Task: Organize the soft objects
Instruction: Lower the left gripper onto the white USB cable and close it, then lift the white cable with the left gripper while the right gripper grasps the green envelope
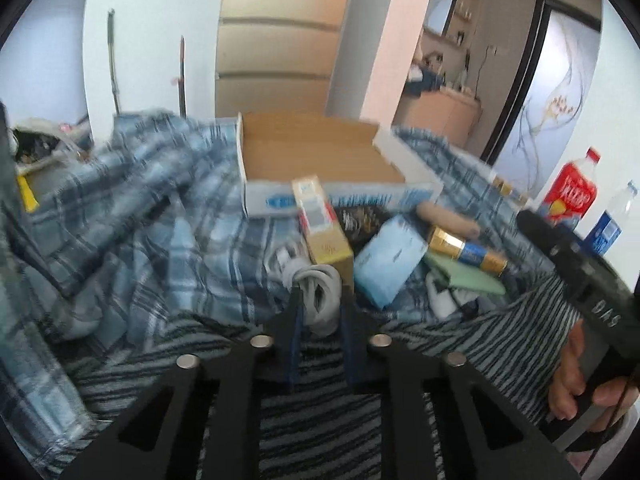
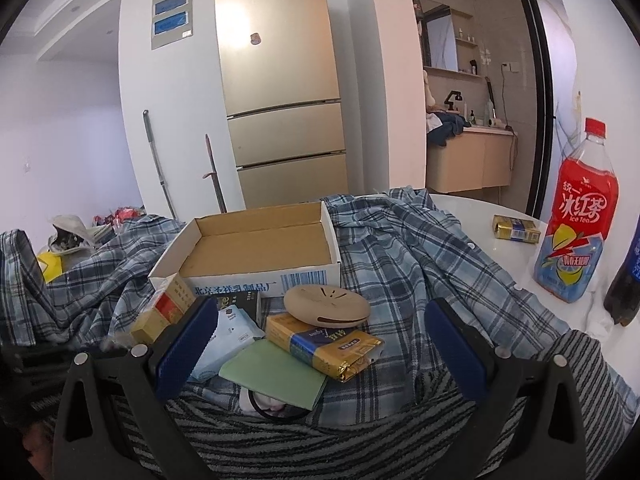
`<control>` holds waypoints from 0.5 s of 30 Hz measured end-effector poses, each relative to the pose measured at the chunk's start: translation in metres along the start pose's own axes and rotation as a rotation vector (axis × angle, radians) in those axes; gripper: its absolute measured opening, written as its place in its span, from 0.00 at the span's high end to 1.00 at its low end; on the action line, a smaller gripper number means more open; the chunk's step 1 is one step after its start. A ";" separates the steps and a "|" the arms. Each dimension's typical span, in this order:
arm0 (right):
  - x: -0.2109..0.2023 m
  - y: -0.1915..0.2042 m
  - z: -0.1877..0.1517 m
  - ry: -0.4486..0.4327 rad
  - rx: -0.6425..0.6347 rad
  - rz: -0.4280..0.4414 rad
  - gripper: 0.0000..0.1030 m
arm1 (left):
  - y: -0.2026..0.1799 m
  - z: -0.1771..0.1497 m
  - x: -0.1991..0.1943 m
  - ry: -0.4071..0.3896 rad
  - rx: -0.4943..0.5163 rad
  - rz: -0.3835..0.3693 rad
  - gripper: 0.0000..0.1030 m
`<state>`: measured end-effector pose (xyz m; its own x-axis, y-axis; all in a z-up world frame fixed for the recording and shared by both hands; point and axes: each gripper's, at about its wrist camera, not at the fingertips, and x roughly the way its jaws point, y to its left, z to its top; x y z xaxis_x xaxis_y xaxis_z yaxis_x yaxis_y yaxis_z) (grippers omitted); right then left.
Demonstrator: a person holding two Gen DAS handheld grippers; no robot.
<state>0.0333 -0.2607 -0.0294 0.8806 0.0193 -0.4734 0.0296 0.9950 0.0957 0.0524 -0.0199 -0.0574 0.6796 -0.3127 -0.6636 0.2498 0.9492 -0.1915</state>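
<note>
Blue plaid shirt [image 2: 404, 264] lies crumpled across the white worktop [image 2: 516, 256], bunched in folds on both sides of an open cardboard box [image 2: 256, 256], buttons visible along one edge. A grey-black striped cloth [image 2: 304, 440] spreads flat in the foreground, partly over the shirt's near edge.

In front of the box, on the shirt, a small pile: light-blue tissue pack [image 2: 228, 340], green folded cloth [image 2: 276, 376], gold-and-blue packet [image 2: 324, 340] touching a beige oval case [image 2: 326, 306], yellow-red carton [image 2: 164, 312] leaning at the box's left corner. White coiled cable [image 1: 320, 292] sits just beyond the left fingertips.

Left hand-held gripper [image 1: 320, 308]: jaws nearly closed, narrow gap, nothing clearly held, above the striped cloth. Right hand-held gripper [image 2: 320, 344]: jaws wide apart, empty, framing the pile.

Red iced-tea bottle [image 2: 576, 216] and a dark bottle [image 2: 628, 272] stand on the worktop right of the shirt; a second gold packet [image 2: 516, 229] lies near them.
</note>
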 end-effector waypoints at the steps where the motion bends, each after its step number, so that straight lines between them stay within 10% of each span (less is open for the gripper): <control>1: -0.002 0.001 0.000 0.000 -0.003 -0.001 0.00 | -0.001 0.000 -0.006 -0.024 0.003 -0.005 0.92; 15: -0.002 0.007 -0.016 0.209 0.066 0.062 0.00 | -0.010 -0.008 -0.074 -0.393 0.036 -0.019 0.93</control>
<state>0.0244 -0.2519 -0.0417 0.7650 0.1073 -0.6350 0.0149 0.9828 0.1840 -0.0059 -0.0057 -0.0125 0.8849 -0.3269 -0.3318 0.2844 0.9434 -0.1709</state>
